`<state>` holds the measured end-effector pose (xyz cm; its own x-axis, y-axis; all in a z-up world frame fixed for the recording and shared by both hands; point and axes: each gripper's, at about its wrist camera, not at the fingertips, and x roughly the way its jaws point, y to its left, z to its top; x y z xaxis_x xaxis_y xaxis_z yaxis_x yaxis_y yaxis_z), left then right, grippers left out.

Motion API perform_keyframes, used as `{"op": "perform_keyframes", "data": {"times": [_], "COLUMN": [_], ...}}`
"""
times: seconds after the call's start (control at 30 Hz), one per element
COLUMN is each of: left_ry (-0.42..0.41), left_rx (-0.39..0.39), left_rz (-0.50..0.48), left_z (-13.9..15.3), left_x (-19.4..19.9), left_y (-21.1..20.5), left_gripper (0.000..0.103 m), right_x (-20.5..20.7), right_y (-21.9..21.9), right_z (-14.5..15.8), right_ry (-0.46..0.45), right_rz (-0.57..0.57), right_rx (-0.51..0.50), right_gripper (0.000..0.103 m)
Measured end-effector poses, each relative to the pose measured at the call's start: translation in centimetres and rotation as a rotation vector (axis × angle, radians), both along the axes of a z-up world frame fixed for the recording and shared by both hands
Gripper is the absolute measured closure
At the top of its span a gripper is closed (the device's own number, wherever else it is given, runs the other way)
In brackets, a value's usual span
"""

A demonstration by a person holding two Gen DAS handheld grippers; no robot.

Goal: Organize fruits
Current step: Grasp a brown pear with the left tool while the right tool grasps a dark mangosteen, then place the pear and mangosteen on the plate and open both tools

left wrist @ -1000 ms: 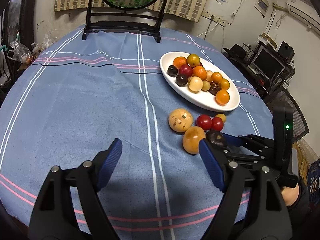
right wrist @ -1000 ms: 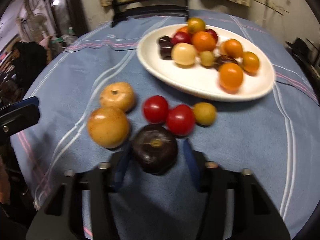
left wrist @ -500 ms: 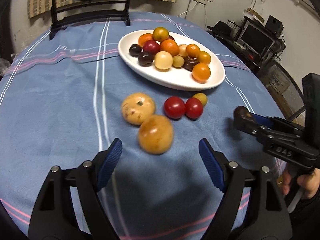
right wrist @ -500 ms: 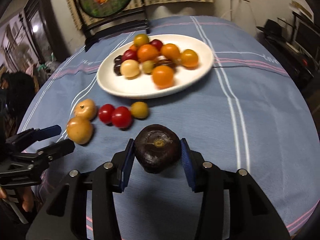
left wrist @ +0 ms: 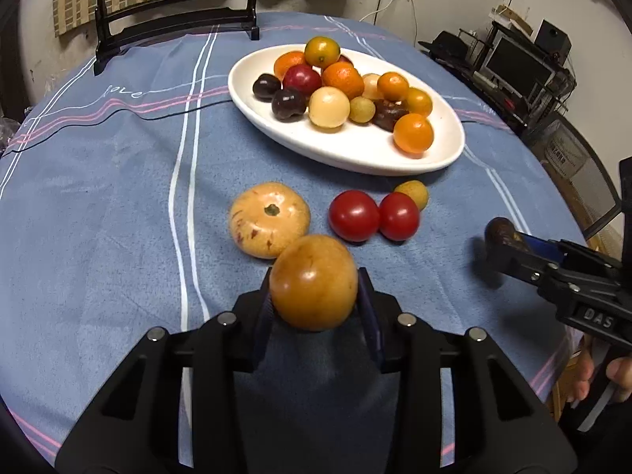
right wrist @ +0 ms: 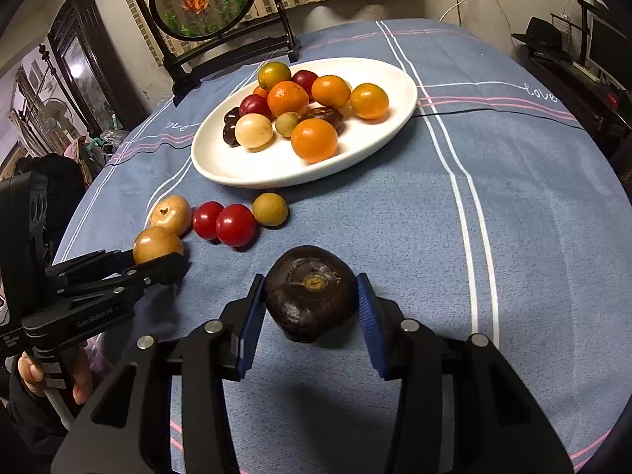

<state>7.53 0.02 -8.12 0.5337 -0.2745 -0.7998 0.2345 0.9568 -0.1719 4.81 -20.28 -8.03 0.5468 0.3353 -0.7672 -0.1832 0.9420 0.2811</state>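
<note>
Tablecloth [right wrist: 533,217]: blue, with white and pink stripes. Oval glossy plate [right wrist: 221,166]: white; its fruits orange, dark red, cream, near-black. Two round tomatoes [left wrist: 373,215], frame centre: red. Smooth round fruit [left wrist: 314,286]: golden-brown. Wrinkled fruit [right wrist: 312,292]: blackish, possibly deep purple. Ribbed gripper pads [right wrist: 369,328]: blue.

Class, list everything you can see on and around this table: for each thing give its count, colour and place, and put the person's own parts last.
Tablecloth: one, blue with white and pink stripes, over the table.
Plate: one, white, oval, far middle, piled with orange, red, dark and pale fruits.
Red tomatoes: two, touching, on the cloth before the plate.
Small yellow fruit: one, beside the tomatoes.
Pale speckled fruit: one, on the cloth, left of the tomatoes.
Golden-brown fruit: one, between the left gripper's closing fingers.
Dark fruit: one, held by the right gripper.
Round screen on black stand: one, far edge.
Left gripper: black, blue pads.
Right gripper: same.
</note>
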Motion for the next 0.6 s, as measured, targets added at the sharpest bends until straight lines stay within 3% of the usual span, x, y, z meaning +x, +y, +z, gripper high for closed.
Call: {"op": "perform_keyframes", "data": {"times": [0.6], "left_ry": [-0.072], "left_rx": [-0.073], "left_rz": [-0.027], "left_z": [3.6], "left_x": [-1.5], "left_y": [1.0], "left_gripper": [0.064], "right_x": [0.3], "right_y": [1.3], "right_z": [1.6], "right_ry": [-0.032], "right_rz": [0.012], "right_rx": [-0.022], "right_gripper": [0.057]}}
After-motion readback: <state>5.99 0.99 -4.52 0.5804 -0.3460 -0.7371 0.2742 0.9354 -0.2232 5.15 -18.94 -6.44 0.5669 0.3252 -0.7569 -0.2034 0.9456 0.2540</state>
